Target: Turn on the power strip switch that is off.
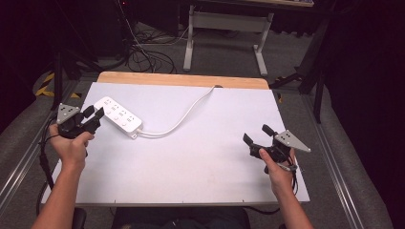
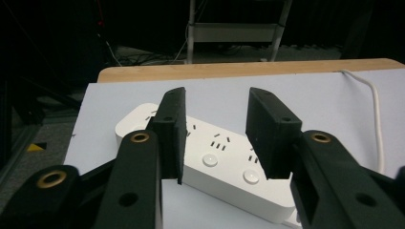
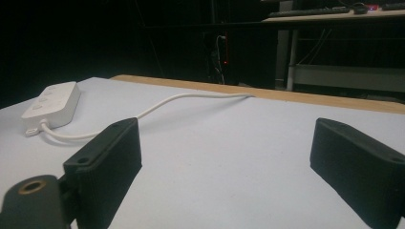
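White table [image 1: 200,162], left tool [image 2: 215,138] spread over power strip [image 2: 215,160], right tool [image 1: 260,137] spread, apart

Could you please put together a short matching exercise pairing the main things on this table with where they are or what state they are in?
Things:
1. power strip
2. white cable
3. left tongs
4. right tongs

Descriptions:
A. open, above bare white surface at the table's right side
B. lying flat near the table's left edge
C. open, right at the strip's end
D. running from the strip to the far wooden edge

Pairs: 1-B, 2-D, 3-C, 4-A
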Demonstrator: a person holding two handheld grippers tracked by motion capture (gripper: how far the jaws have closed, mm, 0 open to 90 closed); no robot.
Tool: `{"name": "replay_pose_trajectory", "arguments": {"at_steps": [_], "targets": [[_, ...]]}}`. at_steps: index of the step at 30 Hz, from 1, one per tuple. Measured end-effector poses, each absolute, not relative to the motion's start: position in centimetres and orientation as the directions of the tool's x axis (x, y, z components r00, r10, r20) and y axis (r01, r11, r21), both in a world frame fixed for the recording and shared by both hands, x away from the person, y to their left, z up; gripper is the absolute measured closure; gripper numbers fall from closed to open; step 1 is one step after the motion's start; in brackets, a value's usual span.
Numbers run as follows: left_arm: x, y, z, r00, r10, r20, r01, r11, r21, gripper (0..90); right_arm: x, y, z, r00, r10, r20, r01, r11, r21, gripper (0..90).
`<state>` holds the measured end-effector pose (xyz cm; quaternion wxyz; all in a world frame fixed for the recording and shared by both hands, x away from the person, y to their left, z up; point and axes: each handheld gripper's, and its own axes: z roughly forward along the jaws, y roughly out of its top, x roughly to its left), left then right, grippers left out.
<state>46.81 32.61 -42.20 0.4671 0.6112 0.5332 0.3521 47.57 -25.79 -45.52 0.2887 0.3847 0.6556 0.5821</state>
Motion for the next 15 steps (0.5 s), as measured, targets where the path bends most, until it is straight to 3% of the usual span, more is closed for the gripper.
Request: {"name": "replay_pose_trajectory", "arguments": {"at_steps": [7, 15], "targets": [[45.5, 32.3, -41.7, 0.183, 0.982, -0.052, 0.288, -0.003, 0.958, 39.6, 47.6, -25.8, -45.5, -0.537, 0.841, 0.069, 0.167, 0.026, 0.986, 10.7], [44.2, 31.6, -41.4, 0.199, 0.979, -0.048, 0.293, -0.013, 0.956, 31.0, 47.6, -25.7, -45.5, -0.538, 0.84, 0.072, 0.169, 0.024, 0.985, 10.7]]}}
